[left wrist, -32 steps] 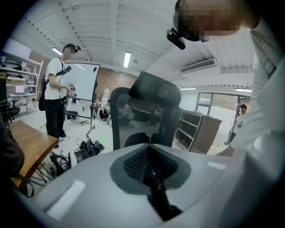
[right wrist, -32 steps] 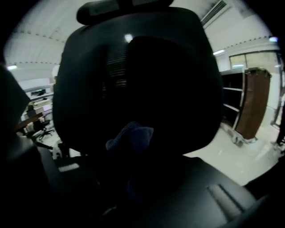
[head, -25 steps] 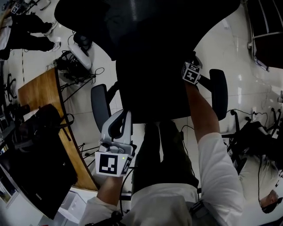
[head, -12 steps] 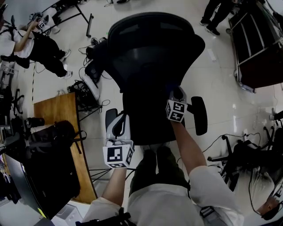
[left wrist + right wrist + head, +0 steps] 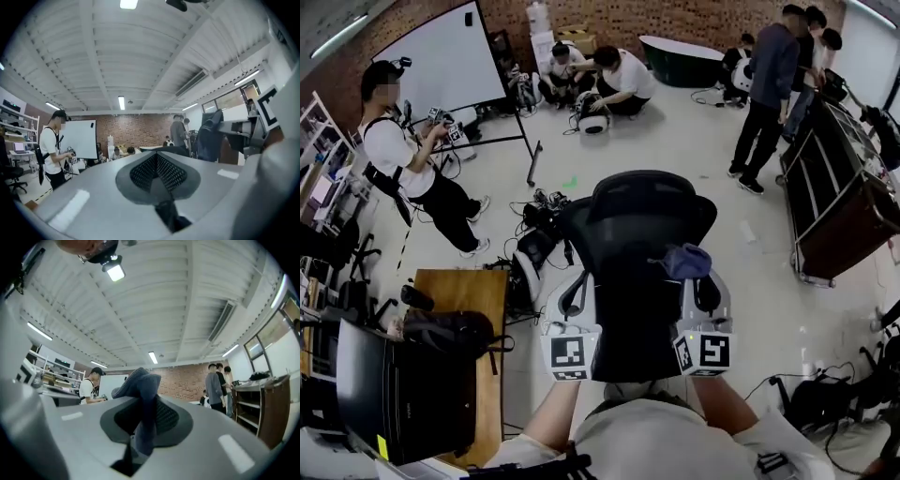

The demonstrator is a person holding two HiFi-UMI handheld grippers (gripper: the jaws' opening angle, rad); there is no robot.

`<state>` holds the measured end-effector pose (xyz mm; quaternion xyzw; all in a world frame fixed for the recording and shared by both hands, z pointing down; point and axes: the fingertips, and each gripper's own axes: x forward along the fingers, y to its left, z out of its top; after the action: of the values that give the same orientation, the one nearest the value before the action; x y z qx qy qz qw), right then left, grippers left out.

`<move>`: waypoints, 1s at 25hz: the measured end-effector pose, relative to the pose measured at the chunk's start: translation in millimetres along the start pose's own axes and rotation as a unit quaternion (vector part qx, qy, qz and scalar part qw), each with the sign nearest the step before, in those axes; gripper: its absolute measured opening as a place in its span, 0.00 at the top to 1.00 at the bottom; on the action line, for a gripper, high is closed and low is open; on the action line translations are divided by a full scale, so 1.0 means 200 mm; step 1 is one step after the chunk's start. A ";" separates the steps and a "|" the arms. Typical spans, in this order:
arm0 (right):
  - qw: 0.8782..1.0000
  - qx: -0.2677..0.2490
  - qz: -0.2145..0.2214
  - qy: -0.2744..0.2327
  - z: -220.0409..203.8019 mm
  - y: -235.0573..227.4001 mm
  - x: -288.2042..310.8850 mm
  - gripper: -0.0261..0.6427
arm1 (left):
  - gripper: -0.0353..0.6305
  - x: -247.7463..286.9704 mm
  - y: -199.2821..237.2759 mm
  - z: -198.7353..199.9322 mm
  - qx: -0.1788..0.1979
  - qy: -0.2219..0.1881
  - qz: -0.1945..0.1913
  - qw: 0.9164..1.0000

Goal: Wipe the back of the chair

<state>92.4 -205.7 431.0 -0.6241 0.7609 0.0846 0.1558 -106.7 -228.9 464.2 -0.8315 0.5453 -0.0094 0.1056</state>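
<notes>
The black mesh office chair (image 5: 636,281) stands right in front of me, seen from behind, headrest (image 5: 639,202) on top. My left gripper (image 5: 573,298) is held up at the backrest's left edge, its fingers together with nothing between them. My right gripper (image 5: 701,286) is held up at the backrest's right edge, shut on a blue-grey cloth (image 5: 684,260) that bunches above its tips. In the right gripper view the cloth (image 5: 140,385) droops over the right gripper (image 5: 145,404). The left gripper view shows the left gripper (image 5: 157,157) pointing at the ceiling and far wall.
A wooden desk (image 5: 459,300) with a black bag (image 5: 445,330) and a dark case (image 5: 384,394) stands at my left. A person (image 5: 398,155) stands by a whiteboard (image 5: 441,61). Cables (image 5: 534,206) lie beyond the chair. A dark shelf cart (image 5: 834,192) stands at the right, with more people behind.
The head view has swung up from the chair and floor to the room. Both grippers have come up side by side at the backrest; the right one has moved in from beside the armrest.
</notes>
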 end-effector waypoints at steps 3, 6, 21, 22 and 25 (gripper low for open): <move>1.000 0.014 0.014 0.001 0.19 -0.02 -0.06 0.89 | 0.86 -0.06 0.03 0.20 -0.029 -0.003 0.010 1.000; 0.999 0.031 0.017 0.014 0.15 -0.06 -0.09 0.89 | 0.86 -0.03 0.02 0.17 -0.022 -0.051 0.003 0.998; 0.998 0.047 0.019 0.044 0.02 0.15 -0.42 0.89 | 0.86 -0.33 -0.06 0.01 -0.018 -0.026 -0.027 0.999; 0.998 0.043 0.023 0.040 0.06 0.15 -0.48 0.89 | 0.86 -0.38 -0.10 0.01 -0.027 -0.001 -0.026 0.999; 0.999 0.028 0.031 0.017 0.26 0.14 -0.63 0.89 | 0.86 -0.52 -0.20 0.06 -0.031 0.016 -0.022 0.999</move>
<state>93.9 -66.4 423.7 -0.5972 0.7844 0.0567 0.1576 -110.6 -116.7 469.7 -0.8458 0.5288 -0.0082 0.0705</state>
